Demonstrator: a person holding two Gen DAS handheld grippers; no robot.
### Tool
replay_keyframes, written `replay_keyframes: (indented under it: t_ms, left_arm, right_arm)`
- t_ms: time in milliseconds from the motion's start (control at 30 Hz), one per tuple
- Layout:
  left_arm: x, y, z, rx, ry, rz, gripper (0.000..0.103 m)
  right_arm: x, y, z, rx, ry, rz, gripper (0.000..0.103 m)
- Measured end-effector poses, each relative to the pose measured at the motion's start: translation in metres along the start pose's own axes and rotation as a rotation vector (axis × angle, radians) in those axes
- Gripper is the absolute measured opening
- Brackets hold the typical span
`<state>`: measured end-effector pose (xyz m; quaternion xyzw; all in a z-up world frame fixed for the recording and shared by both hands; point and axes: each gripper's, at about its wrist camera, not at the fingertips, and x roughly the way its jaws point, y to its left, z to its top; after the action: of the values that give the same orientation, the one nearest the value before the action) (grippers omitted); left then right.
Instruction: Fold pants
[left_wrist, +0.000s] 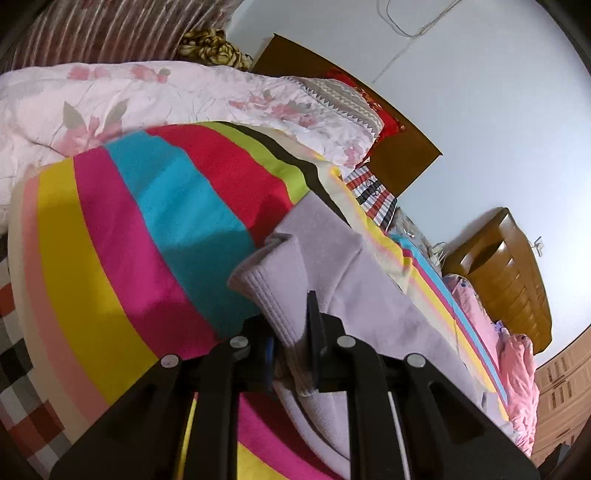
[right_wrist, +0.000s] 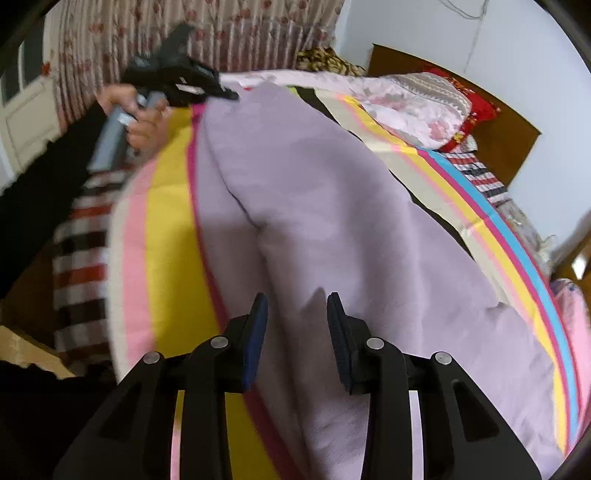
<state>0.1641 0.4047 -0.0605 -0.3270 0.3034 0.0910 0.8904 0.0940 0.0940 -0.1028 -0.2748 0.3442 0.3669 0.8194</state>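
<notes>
Lilac pants (right_wrist: 314, 192) lie spread on a bed sheet with bright stripes (right_wrist: 162, 221). Their two legs run away from the right wrist camera. My left gripper (left_wrist: 291, 325) is shut on a ribbed cuff (left_wrist: 266, 291) of the pants (left_wrist: 351, 258) and holds it a little above the sheet (left_wrist: 147, 221). In the right wrist view a hand (right_wrist: 144, 122) holds that left gripper (right_wrist: 225, 94) at the far end of the pants. My right gripper (right_wrist: 297, 306) hovers over the near end of the pants. Its jaws stand apart, and the pads do not press the fabric.
A pink floral quilt (left_wrist: 147, 99) is heaped along the far side of the bed. A wooden headboard (left_wrist: 406, 147) stands against the wall, with wooden furniture (left_wrist: 509, 266) beside it. Pink clothes (left_wrist: 517, 362) lie at the right. A checked blanket (right_wrist: 81, 258) hangs at the bed's left edge.
</notes>
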Motion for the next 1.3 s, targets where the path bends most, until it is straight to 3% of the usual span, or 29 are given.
replay_keyframes:
  t_ms: [67,100,133,200,300,367,400,467,500,567,600,667,800,867,933,1000,1100,1200,1300]
  left_arm:
    - [0.0,0.0,0.001,-0.017,0.0,0.004,0.013]
    - [0.0,0.001,0.002,-0.039,0.009,0.005,0.012]
    - [-0.002,0.001,0.004,-0.073,0.021,-0.003,0.011]
    - [-0.019,-0.015,0.018,-0.07,0.002,-0.073,0.01]
    - [-0.073,-0.065,0.042,0.081,-0.129,-0.195,0.01]
    - [-0.091,-0.074,0.051,0.156,-0.196,-0.204,0.01]
    - [-0.084,-0.066,0.055,0.175,-0.204,-0.148,0.01]
    - [-0.052,-0.034,0.054,0.127,-0.137,-0.059,0.01]
    - [-0.027,-0.007,0.049,0.069,-0.068,-0.019,0.01]
    - [0.015,0.039,0.031,-0.032,0.049,0.052,0.01]
    - [0.023,0.051,0.025,-0.056,0.062,0.04,0.01]
    - [0.02,0.062,0.019,-0.082,0.03,-0.02,0.01]
    - [0.013,0.058,0.025,-0.08,-0.001,-0.012,0.01]
    - [0.016,0.061,0.024,-0.095,-0.009,-0.011,0.01]
    - [0.024,0.073,0.019,-0.147,-0.004,-0.041,0.01]
    - [0.024,0.081,0.015,-0.192,0.003,-0.085,0.01]
    - [0.025,0.076,0.017,-0.155,0.013,-0.058,0.011]
    - [0.026,0.07,0.018,-0.129,0.01,-0.023,0.011]
    - [0.025,0.07,0.016,-0.136,0.0,-0.008,0.013]
  right_arm:
    - [0.007,0.002,0.0,-0.011,0.015,-0.005,0.033]
    - [0.009,0.005,0.0,-0.026,0.009,-0.02,0.025]
    - [0.008,0.008,0.0,-0.043,-0.001,-0.043,0.001]
    - [-0.011,0.007,0.005,-0.044,-0.082,-0.134,0.001]
    - [-0.054,-0.002,0.017,0.012,-0.211,-0.154,0.001]
    - [-0.068,-0.004,0.02,0.021,-0.251,-0.128,0.001]
    - [-0.066,-0.004,0.02,0.029,-0.247,-0.102,0.001]
    - [-0.046,0.003,0.016,0.039,-0.209,-0.042,0.001]
    - [-0.027,0.013,0.012,0.031,-0.162,-0.002,0.001]
    - [0.0,0.029,0.008,-0.017,-0.079,0.004,0.001]
    - [0.01,0.035,0.005,-0.036,-0.051,-0.003,0.001]
    - [0.009,0.032,0.005,-0.025,-0.049,0.001,0.001]
    - [-0.001,0.026,0.007,-0.019,-0.072,-0.023,0.001]
    - [0.009,0.033,0.006,-0.042,-0.04,-0.008,0.002]
    - [0.014,0.049,-0.001,-0.106,-0.034,-0.048,0.007]
    - [0.011,0.045,0.004,-0.081,-0.018,-0.047,0.007]
    - [0.0,0.045,0.013,-0.059,-0.05,-0.025,0.014]
    - [-0.003,0.054,0.028,-0.105,-0.109,-0.018,0.014]
    - [0.017,0.059,0.041,-0.108,-0.103,0.025,0.014]
